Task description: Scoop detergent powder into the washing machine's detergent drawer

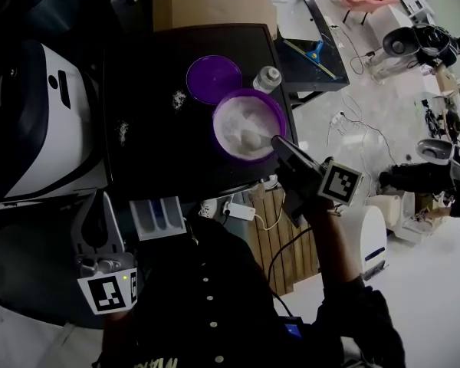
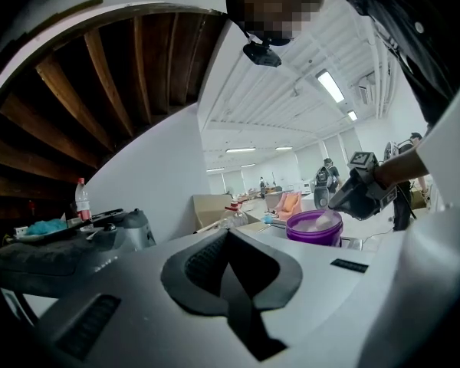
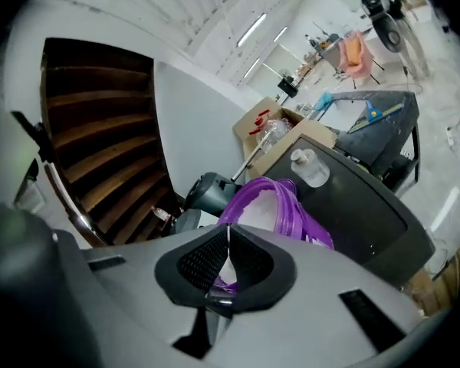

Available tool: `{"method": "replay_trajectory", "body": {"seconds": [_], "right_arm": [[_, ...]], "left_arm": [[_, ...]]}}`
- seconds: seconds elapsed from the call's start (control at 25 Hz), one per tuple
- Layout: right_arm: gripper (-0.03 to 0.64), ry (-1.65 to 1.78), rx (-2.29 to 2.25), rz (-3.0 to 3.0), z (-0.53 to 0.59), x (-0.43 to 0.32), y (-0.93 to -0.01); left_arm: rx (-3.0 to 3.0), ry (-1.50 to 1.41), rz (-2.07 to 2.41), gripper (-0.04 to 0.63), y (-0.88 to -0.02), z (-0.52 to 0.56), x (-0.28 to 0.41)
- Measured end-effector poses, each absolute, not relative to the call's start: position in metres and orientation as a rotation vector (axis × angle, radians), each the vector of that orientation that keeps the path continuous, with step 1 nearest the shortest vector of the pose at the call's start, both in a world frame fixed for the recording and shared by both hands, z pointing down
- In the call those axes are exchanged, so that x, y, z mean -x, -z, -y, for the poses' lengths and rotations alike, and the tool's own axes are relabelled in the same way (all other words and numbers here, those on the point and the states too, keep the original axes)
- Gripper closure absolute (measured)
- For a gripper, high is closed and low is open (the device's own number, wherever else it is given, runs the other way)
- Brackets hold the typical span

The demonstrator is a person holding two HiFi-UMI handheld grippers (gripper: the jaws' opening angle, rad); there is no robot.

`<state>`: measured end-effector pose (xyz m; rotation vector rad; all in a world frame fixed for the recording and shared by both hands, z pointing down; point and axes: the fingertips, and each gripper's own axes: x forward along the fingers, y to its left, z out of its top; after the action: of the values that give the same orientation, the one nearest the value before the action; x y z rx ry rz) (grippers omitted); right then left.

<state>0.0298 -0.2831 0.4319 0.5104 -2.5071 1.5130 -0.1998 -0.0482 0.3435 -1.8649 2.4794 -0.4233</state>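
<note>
Detergent powder [image 1: 241, 125], white and heaped, fills a round purple tub [image 1: 218, 133] on the dark, flat top of the washing machine [image 1: 149, 152] in the head view. Behind the tub lie its purple lid [image 1: 213, 79], flat, and a small bottle [image 1: 267, 77] with a pale cap; a cardboard box [image 1: 215, 10] stands beyond them. Spilled grains [image 1: 179, 98] speck the top. The right gripper [image 1: 279, 142] reaches over the tub's near rim from the lower right. It seems to hold a white scoop [image 1: 257, 137], hard to tell from the powder, with its long axis running from the jaws up-left into the heap. At the machine's front edge the detergent drawer [image 1: 159, 219], white plastic with ribbed compartments, stands pulled out. The left gripper [image 1: 98, 217] hangs just beside it, apart from the tub.

From the left gripper view, the left gripper's dark ridged pads [image 2: 203, 261] meet with nothing between them. Beyond, the tub shows side-on with the right gripper tilted down into it. A water bottle [image 2: 82, 199] stands far left under wooden stairs [image 2: 115, 75].

From the right gripper view, the jaws are clamped on a thin white strip, the scoop's handle, which points ahead toward the tub's open mouth. The bottle and box sit past it.
</note>
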Motion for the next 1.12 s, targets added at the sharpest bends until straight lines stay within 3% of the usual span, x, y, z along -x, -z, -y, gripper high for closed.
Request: {"method": "replay_trajectory", "body": {"seconds": [0.72,1.12], "right_arm": [[0.584,-2.711,-0.551,2.221,0.282,-0.047,-0.442],[0.584,-2.635,-0.513,2.271,0.274,-0.040,-0.431]], "left_arm": [[1.852,0.351,-2.440,0.581,-0.324,0.042,0.203],[1.843,0.343,-2.447,0.581,-0.323,0.038,0.207]]}}
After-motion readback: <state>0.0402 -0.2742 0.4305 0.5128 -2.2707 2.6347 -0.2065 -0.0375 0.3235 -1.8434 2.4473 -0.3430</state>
